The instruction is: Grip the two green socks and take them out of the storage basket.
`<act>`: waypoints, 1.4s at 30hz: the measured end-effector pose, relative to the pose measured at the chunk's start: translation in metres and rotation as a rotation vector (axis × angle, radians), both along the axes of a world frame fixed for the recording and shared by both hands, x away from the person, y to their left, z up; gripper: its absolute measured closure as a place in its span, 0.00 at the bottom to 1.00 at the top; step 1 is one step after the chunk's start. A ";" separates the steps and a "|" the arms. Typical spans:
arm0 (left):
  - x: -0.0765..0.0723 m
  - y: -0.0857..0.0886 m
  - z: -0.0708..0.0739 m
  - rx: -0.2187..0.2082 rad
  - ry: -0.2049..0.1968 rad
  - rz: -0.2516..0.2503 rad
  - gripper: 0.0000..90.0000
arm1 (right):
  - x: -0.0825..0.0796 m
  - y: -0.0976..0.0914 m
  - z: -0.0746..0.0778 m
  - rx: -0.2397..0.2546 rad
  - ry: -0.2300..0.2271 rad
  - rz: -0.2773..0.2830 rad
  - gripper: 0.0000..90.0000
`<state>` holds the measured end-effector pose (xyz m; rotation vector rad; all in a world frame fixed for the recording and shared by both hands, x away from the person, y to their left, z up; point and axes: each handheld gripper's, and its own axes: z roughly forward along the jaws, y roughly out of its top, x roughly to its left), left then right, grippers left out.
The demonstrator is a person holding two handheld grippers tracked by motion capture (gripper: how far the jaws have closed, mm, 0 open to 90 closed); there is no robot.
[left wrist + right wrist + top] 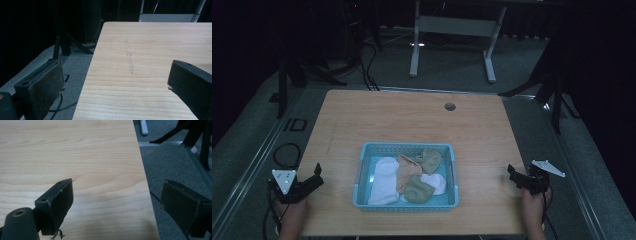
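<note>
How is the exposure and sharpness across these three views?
High view: dim, surroundings nearly black, yet the blue basket and table read clearly. Left gripper view: wood grain sharp, near tongs soft. Right gripper view: brighter, tongs slightly blurred, no glare.

Socks [412,180] overlapped, count unclear

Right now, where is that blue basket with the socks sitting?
In the high view, the blue basket sits on the wooden table, centred near the person's edge, between the left gripper and the right gripper, touching neither.
</note>
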<state>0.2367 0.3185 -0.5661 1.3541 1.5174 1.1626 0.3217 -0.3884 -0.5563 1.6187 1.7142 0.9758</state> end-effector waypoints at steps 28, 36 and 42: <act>0.000 0.000 0.000 0.002 0.001 -0.001 0.00 | 0.006 -0.007 0.005 -0.039 0.168 0.555 0.15; 0.000 0.000 0.000 0.004 0.002 0.000 0.00 | 0.003 0.002 0.002 -0.070 0.214 0.722 0.15; 0.000 0.000 0.000 0.004 0.002 0.000 0.00 | 0.001 0.011 0.010 -0.115 0.275 0.810 0.14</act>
